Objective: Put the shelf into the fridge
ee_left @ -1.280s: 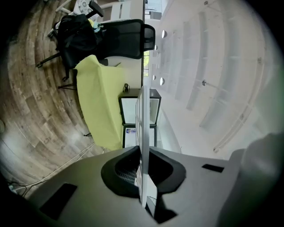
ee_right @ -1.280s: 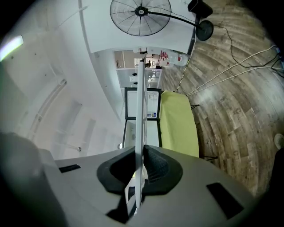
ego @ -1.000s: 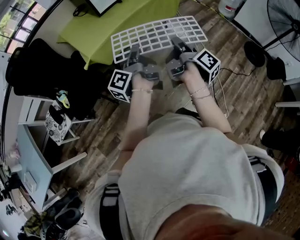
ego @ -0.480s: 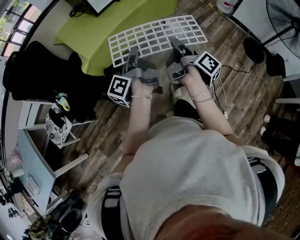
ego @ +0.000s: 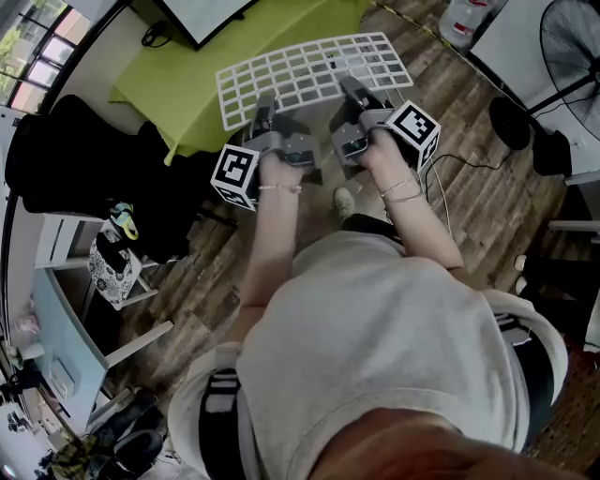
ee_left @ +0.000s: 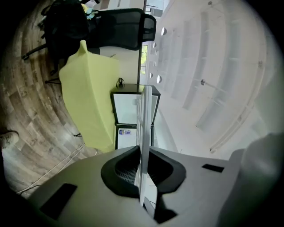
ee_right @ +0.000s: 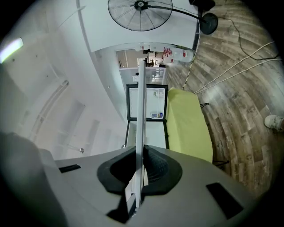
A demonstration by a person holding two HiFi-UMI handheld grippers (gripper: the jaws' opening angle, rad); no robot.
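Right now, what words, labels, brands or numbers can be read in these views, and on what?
No text is readable.
Sticker on the fridge: too small, blurred.
Bottle label: blurred.
Marker cubes: black square patterns, no letters.

Wire shelf (ego: 314,73) sits edge-on between the left gripper (ee_left: 143,166) fingers and the right gripper (ee_right: 138,170) fingers, reaching out ahead of both. Beyond and left of the left fingers: the cloth-covered table (ego: 178,84). Further left, an office chair (ego: 75,150). Right of the right fingers, well apart, a floor fan (ego: 567,33) on the plank floor (ego: 478,103).
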